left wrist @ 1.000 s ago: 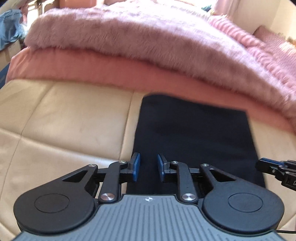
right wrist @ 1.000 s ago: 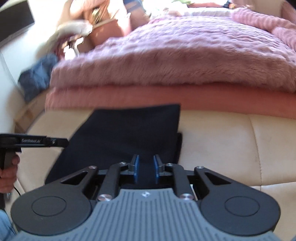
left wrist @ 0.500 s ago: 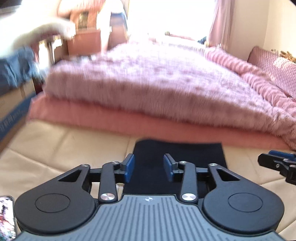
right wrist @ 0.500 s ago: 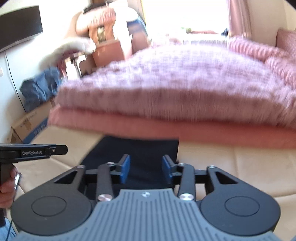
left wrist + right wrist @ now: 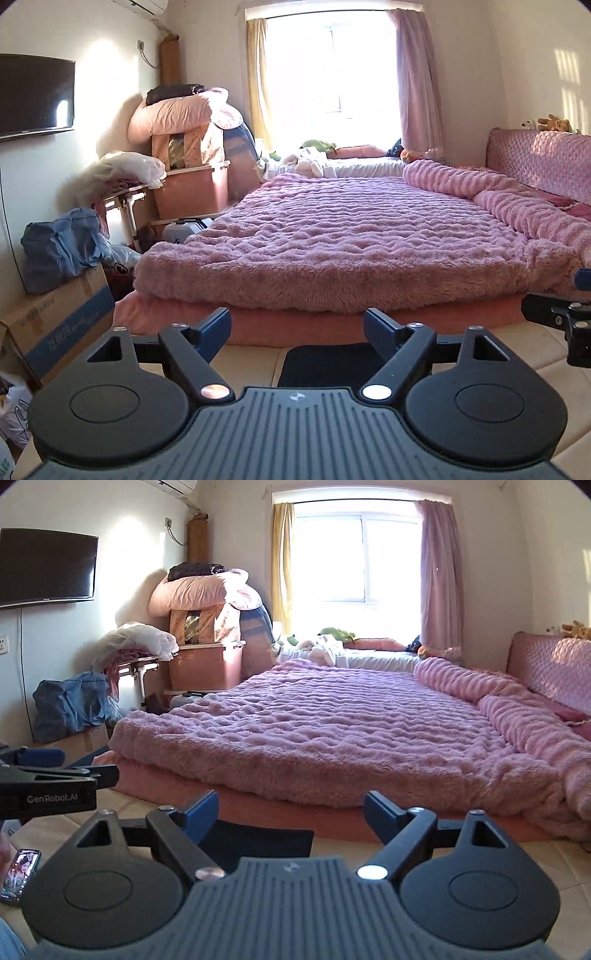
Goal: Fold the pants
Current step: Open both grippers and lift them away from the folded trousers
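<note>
Cream cushioned seating runs under both of my tools, at the foot of a bed. Nearest me, the left gripper has its jaws spread wide with nothing between them, and the right gripper is likewise spread and empty. Both are raised and look level across the room, not down at the work.

Just past the fingertips, the pants lie flat on the cushion as a dark rectangle that looks already folded, only the far end showing beyond the gripper bodies; from the right wrist the same cloth sits low and a little left of centre. A phone lies on the cushion off to the left, near the person's hand.

Beyond that, the salmon mattress edge and the fuzzy pink blanket fill the middle distance, then stacked bedding and a storage box, a wall television and the bright window.

My worry is the view: with most of the cloth hidden beneath the tools, I cannot confirm the edges are aligned. If another fold is needed, coming down blind could pinch only the top layer or drag the stack askew on the smooth cushion.
</note>
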The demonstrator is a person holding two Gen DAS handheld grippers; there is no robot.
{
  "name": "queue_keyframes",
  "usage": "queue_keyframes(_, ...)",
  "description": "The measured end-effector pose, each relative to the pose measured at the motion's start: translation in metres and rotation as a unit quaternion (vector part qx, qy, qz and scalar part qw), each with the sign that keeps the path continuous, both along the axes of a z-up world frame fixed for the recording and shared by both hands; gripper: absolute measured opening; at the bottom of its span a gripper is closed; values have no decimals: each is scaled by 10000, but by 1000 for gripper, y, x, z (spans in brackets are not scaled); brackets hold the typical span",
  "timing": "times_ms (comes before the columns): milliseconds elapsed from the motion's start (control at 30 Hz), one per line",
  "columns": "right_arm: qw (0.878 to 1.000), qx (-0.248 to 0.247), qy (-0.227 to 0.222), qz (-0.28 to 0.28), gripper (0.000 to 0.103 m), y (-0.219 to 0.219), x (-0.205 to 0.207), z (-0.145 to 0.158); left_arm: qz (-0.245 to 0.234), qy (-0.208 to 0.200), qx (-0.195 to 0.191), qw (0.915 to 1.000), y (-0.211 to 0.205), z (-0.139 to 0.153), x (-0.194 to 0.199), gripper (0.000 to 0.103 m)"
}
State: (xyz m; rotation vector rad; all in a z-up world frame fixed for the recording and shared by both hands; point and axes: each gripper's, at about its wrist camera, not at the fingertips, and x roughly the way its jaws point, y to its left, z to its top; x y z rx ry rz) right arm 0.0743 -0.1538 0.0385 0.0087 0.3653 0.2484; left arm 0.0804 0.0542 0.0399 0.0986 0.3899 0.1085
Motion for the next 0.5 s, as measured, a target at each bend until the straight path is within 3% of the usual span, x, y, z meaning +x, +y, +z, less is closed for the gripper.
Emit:
queue_keyframes(133, 9997, 93, 103, -200, 82, -2, -20, -8, 13, 174, -117, 9998, -1, -10, -13, 95)
queue_keyframes(300, 9980, 94, 589, -221, 82, 6, -33, -30, 197, 768, -411, 9960, 8, -37, -16, 95)
queue_keyframes(500, 9921, -93, 1230, -218, 82, 17, -28, -58, 261, 1330, -380, 9900, 7, -65, -23, 95)
